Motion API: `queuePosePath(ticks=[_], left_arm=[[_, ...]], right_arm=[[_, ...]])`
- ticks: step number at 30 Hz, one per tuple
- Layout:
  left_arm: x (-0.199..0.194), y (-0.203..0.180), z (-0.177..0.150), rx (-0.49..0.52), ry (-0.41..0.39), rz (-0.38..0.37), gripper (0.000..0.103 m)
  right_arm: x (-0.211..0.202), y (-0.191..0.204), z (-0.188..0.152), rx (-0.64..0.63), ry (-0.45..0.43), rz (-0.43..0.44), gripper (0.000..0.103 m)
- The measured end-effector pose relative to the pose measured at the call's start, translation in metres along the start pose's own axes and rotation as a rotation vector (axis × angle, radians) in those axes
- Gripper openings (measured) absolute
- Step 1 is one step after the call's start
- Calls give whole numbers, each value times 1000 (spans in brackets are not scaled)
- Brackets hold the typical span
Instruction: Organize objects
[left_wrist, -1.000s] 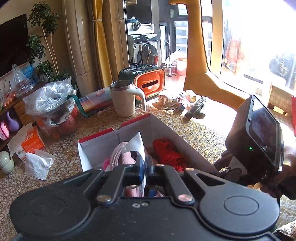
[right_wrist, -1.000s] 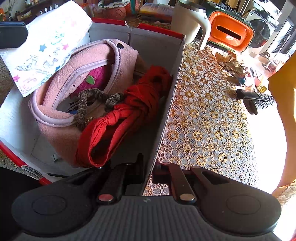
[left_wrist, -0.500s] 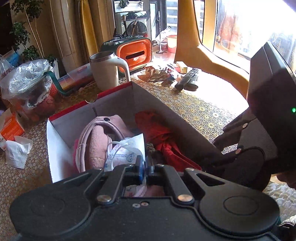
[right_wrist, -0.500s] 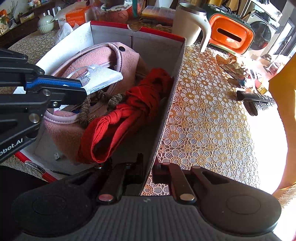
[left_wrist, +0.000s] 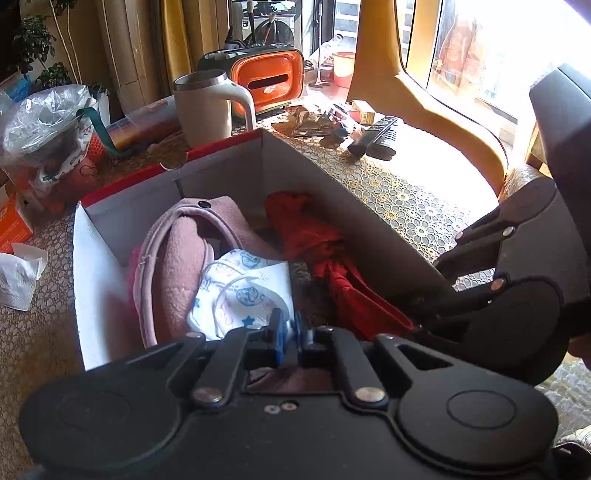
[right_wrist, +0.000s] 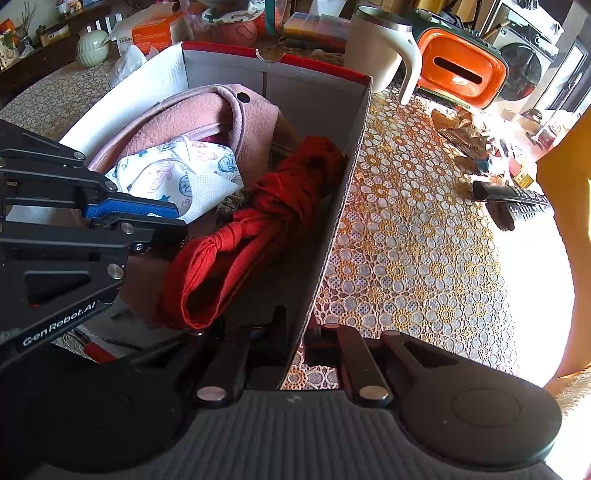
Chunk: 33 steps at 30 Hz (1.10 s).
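Observation:
A white cardboard box with a red rim stands on the lace-covered table. Inside lie a pink fleece bag, a red cloth and a white printed face mask. My left gripper is low inside the box, its jaws nearly closed, with the mask's edge at its blue fingertips; the mask rests on the pink bag. My right gripper is shut on the box's right wall at the near corner.
Behind the box stand a cream mug and an orange case. Remote controls and wrappers lie to the right. A plastic bag, an orange carton and a tissue lie to the left.
My left gripper has come down into the box with the mask, which now rests on the pink bag. The right gripper has kept its hold on the box wall.

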<state>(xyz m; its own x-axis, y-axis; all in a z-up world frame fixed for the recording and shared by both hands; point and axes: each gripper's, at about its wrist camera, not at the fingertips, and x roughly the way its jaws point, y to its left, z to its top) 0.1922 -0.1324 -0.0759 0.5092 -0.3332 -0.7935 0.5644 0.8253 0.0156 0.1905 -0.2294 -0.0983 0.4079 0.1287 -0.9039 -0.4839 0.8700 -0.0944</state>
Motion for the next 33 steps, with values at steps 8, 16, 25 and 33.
queuePosePath(ticks=[8,16,25,33], left_arm=[[-20,8,-1,-23,-45,14,48],[-55,19,-6,-46,-116,37,64],[-95,33,-16,-98,-181,67,84],[-124,30,-27,-133,-222,92,94]], right_arm=[[-3,3,-1,7,12,-2,9],[-9,4,-3,14,15,-8,9],[-28,3,-4,24,-17,-13,9],[-73,-1,-13,61,-119,30,9]])
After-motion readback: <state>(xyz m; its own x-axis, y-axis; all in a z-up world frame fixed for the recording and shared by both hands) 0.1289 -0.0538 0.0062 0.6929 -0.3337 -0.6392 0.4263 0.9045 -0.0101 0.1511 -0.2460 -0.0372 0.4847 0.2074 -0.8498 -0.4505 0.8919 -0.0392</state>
